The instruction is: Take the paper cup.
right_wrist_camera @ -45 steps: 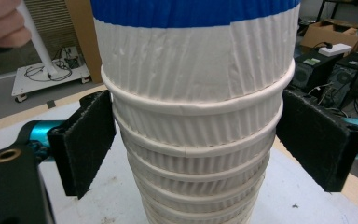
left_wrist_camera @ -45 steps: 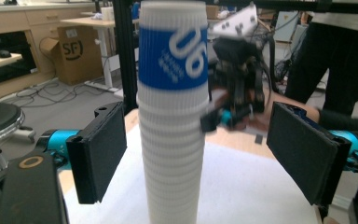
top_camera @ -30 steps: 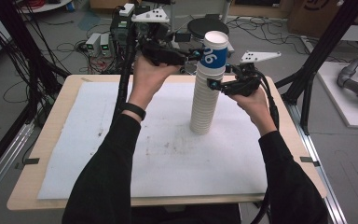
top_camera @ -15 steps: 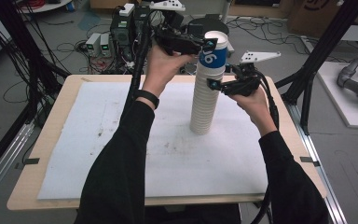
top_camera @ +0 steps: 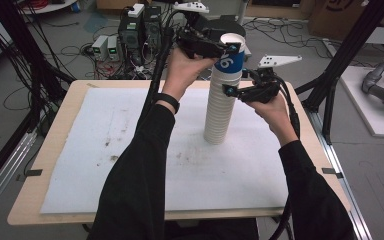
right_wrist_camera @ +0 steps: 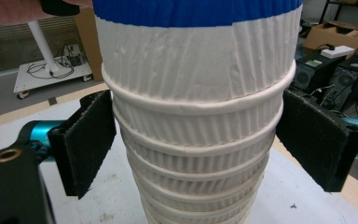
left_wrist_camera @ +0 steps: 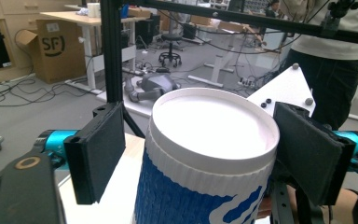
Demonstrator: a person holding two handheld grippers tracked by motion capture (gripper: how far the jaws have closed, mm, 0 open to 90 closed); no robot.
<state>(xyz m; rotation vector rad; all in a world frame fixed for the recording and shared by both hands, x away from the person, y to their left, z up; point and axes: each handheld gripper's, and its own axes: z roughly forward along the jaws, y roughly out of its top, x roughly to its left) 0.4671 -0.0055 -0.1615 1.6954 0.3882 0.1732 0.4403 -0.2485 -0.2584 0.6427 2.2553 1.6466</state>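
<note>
Paper cups, nested into one tall stack [top_camera: 219, 107], stand upright on the white mat [top_camera: 130, 150] that covers the wooden table [top_camera: 55, 150], toward its far right part. The top cup [top_camera: 231, 52] carries a blue printed band and sits higher than the white ribbed cups below it.

From the high view the whole layout reads: both of the person's black-sleeved forearms reach in from the bottom, the left gripper [top_camera: 224, 48] raised at the top cup's rim and the right gripper [top_camera: 230, 91] lower, at the stack's right side about a third of the way down. That view also takes in the floor behind the table with computer boxes and cables.

The left gripper view looks down into the top cup's white interior [left_wrist_camera: 214, 128]. The left gripper [left_wrist_camera: 205, 149] has its two black jaws set wide, one on each side of the cup just under the rim; the left pad stands clearly off the cup wall, and the right pad sits very near it, contact not discernible.

The right gripper view brings the rolled rims of the white cups [right_wrist_camera: 196, 135] close. The right gripper [right_wrist_camera: 196, 144] straddles them with jaws spread wide, both pads just beside the stack, small gaps showing.
</note>
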